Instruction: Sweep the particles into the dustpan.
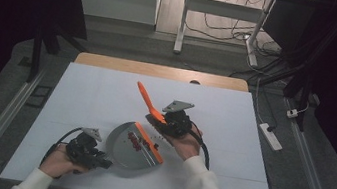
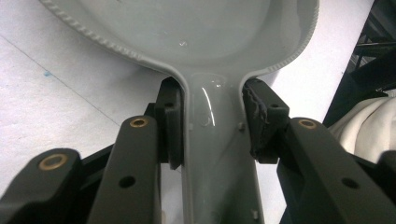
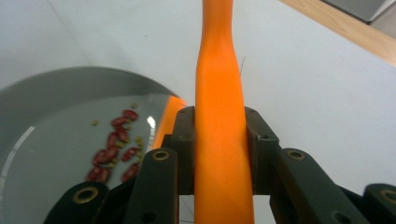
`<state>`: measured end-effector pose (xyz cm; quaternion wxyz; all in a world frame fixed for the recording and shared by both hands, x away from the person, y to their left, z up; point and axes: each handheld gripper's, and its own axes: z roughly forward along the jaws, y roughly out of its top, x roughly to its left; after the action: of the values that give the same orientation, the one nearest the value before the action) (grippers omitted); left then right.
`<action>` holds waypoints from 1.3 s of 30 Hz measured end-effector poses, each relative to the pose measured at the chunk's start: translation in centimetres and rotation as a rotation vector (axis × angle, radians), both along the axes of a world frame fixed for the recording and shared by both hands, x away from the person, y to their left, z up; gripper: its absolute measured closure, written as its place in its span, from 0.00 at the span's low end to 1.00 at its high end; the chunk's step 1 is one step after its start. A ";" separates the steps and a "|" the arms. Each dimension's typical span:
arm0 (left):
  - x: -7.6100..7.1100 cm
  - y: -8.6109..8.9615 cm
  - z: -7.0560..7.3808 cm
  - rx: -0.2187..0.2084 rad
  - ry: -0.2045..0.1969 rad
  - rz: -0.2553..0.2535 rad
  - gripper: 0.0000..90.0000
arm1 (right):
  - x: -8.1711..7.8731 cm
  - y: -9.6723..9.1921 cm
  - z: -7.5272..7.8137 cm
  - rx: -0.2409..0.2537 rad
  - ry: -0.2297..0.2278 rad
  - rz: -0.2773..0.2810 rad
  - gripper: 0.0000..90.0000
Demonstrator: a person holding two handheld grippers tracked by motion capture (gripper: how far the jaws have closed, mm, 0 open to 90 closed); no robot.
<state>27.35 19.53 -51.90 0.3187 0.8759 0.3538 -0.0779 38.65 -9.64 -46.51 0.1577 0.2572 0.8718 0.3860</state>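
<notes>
1. Nearest the person, at the dustpan's [image 1: 134,145] narrow grey handle, the left gripper [image 1: 92,154] is clenched on it, a pad pressing each side.
2. On the dustpan's floor, close to its orange lip, lie red and yellowish bits [image 3: 114,151].
3. Beyond the dustpan's lip, the right gripper [image 1: 165,122] grasps an orange brush [image 3: 219,135] by its handle, which slants up and away over the white table [image 1: 105,95].

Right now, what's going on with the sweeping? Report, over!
Left gripper shut on grey dustpan handle. Right gripper shut on orange brush handle. Red beans in pan, a few bits beside it on the table. Nothing blocking.
</notes>
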 end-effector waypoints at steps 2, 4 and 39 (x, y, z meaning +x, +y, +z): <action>-0.1 0.0 0.1 0.003 -0.002 -0.002 0.69 | 0.2 -0.6 -0.1 -0.004 0.000 -0.019 0.78; -0.3 0.2 0.2 0.004 -0.004 -0.004 0.69 | 0.4 -1.2 -0.3 -0.011 0.003 -0.040 0.78; -0.5 1.2 0.2 0.001 0.014 -0.007 0.69 | -0.7 0.2 -2.2 -0.089 0.036 0.013 0.78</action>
<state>26.83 20.70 -51.74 0.3154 0.8767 0.3532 -0.0848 37.98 -9.40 -48.71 0.1506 0.2512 0.8925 0.3431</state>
